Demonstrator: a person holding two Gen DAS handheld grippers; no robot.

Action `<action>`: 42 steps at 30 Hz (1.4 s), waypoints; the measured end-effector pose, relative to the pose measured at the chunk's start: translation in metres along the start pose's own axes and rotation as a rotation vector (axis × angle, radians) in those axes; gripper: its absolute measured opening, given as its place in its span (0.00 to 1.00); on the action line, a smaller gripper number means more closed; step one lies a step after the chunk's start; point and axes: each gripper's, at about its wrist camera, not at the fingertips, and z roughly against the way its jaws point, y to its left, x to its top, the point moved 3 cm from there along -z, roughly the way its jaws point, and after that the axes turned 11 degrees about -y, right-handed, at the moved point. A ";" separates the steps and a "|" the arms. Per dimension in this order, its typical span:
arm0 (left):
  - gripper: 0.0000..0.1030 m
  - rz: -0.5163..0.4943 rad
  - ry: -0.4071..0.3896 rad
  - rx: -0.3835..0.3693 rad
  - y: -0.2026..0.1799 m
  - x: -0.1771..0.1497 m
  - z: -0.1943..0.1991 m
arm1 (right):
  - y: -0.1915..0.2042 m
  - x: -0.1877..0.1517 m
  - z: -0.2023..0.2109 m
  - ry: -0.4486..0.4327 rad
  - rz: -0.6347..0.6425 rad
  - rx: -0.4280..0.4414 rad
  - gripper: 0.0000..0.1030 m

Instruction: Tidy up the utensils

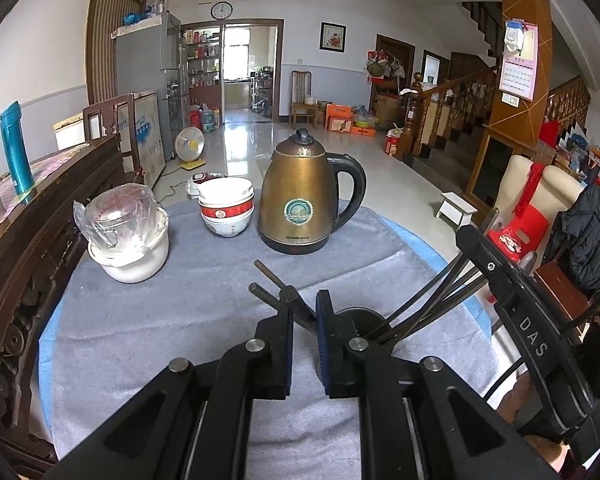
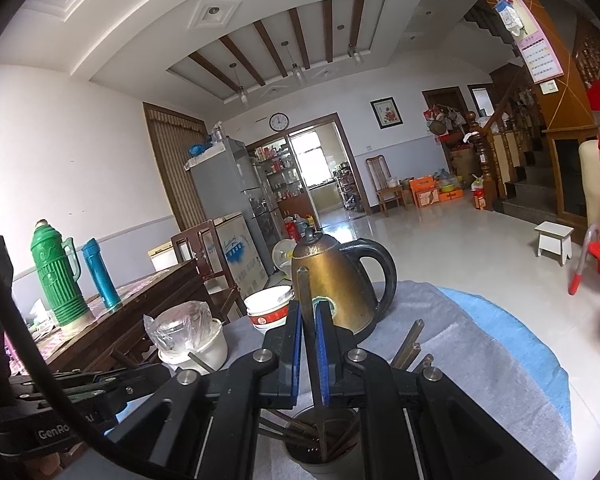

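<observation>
A dark round holder (image 2: 320, 456) stands on the grey towel just below my right gripper (image 2: 308, 312). Several brown chopsticks (image 2: 410, 340) lean out of it. My right gripper is shut on one upright chopstick (image 2: 302, 280), whose lower tip reaches into the holder. In the left wrist view the holder (image 1: 356, 316) sits just behind my left gripper (image 1: 304, 308). Two dark chopsticks (image 1: 270, 280) cross slantwise between that gripper's pads, their ends sticking out to the upper left, and the jaws are shut on them. More chopsticks (image 1: 440, 292) fan out toward the right gripper's black body.
A brass kettle (image 1: 300, 200), stacked bowls (image 1: 226, 208) and a white pot with a plastic bag (image 1: 128, 232) stand at the towel's (image 1: 160, 320) far side. A dark wooden table on the left carries a green thermos (image 2: 56, 280) and blue flask (image 2: 100, 272). Red chair (image 1: 516, 232) at right.
</observation>
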 end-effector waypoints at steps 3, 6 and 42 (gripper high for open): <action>0.16 -0.011 -0.007 0.019 0.003 -0.001 0.002 | -0.001 -0.001 -0.002 0.022 -0.013 0.013 0.10; 0.31 -0.029 -0.016 0.043 0.007 -0.003 0.005 | -0.002 -0.004 -0.003 0.059 -0.033 0.033 0.11; 0.89 -0.107 -0.081 0.336 0.053 -0.049 0.102 | 0.028 -0.020 0.117 0.121 0.015 0.008 0.67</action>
